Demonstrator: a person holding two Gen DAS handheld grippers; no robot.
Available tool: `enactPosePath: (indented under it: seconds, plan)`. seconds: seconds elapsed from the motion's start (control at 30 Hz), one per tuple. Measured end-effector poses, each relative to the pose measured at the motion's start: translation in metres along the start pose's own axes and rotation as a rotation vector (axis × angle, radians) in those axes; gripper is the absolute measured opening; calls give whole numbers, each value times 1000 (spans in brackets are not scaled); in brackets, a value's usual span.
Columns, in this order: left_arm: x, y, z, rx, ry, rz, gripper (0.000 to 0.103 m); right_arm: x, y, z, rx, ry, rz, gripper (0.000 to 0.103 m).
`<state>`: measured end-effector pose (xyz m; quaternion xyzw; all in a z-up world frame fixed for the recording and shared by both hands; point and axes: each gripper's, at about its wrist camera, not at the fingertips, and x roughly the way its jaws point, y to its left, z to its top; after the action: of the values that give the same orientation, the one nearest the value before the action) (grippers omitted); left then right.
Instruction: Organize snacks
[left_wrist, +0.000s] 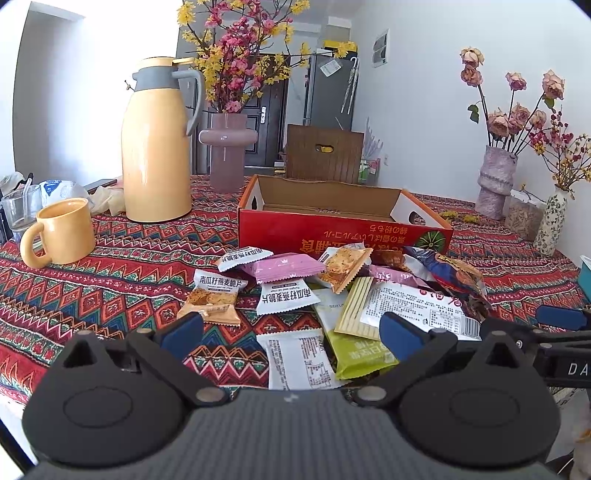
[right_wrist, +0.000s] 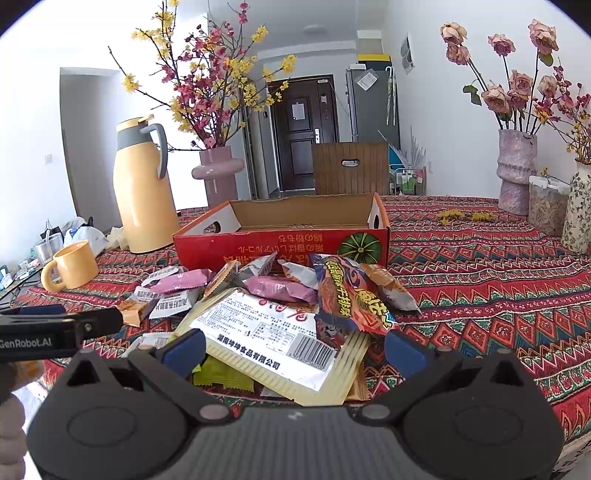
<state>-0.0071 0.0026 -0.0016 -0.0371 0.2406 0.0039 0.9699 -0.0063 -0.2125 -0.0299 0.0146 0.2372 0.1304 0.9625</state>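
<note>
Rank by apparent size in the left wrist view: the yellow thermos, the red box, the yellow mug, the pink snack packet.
1. red box and yellow thermos: similar, unsure
2. yellow mug and pink snack packet: alike; the packet lies nearer

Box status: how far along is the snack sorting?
Nothing looks done: the red box shows only bare cardboard inside, as far as visible. Nothing is in hand: the left gripper and right gripper are both open, over the snack pile. Left: every packet still lies on the tablecloth before the box.
</note>
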Motion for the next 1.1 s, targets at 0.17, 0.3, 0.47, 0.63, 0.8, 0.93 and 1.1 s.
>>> enactPosePath:
  seconds: [0.17, 0.3, 0.47, 0.63, 0.8, 0.93, 1.1]
  plan:
    - [-1, 0, 0, -2, -1, 0, 103, 0, 0, 0, 0, 0, 0, 103]
    - [-1, 0, 0, -4, 0, -1, 103, 0, 0, 0, 0, 1, 0, 103]
    - [-1, 0, -1, -7, 0, -4, 103, 0, 0, 0, 0, 1, 0, 103]
    - [-2, 1, -1, -9, -2, -6, 103, 0, 0, 0, 0, 1, 0, 103]
    - [-2, 1, -1, -9, -2, -5, 103, 0, 0, 0, 0, 1, 0, 103]
    - [-1, 0, -1, -10, -2, -6, 103, 0, 0, 0, 0, 1, 0, 103]
    - [-1, 1, -1, -11, -2, -6, 103, 0, 0, 0, 0, 1, 0, 103]
